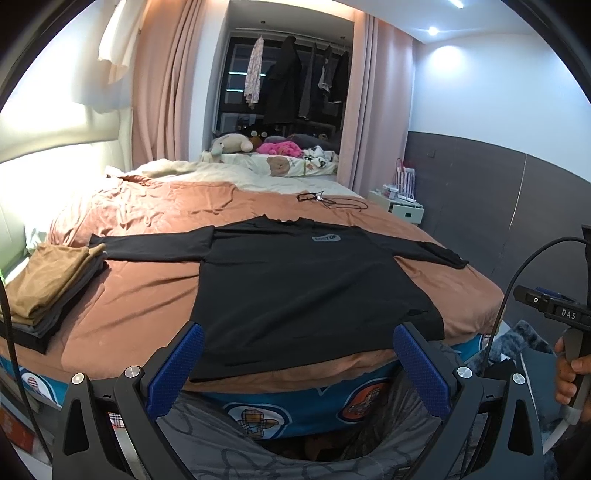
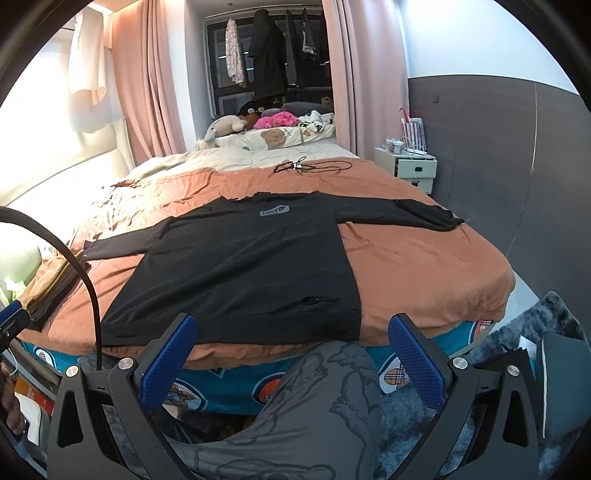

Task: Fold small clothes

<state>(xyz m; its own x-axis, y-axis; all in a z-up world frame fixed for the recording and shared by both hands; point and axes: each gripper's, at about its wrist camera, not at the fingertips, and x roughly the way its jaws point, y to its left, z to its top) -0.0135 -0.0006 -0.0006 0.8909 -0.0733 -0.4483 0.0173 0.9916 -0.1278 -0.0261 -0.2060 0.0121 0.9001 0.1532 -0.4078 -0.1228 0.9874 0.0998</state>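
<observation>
— Looking done yet?
— Hardly — the black long-sleeved shirt (image 1: 295, 291) lies flat, unfolded, near the bed's edge; folded brown and grey clothes (image 1: 44, 291) stacked left. Left gripper (image 1: 297, 354) and right gripper (image 2: 295, 347) gape, empty.

The room is lit warmly by recessed ceiling lights (image 1: 433, 30) at the far right and washed out by strong glare on the headboard (image 2: 55, 155) at the left, while straight lines are bent and corners blackened by fisheye distortion, with detail kept sharp centrally.
</observation>
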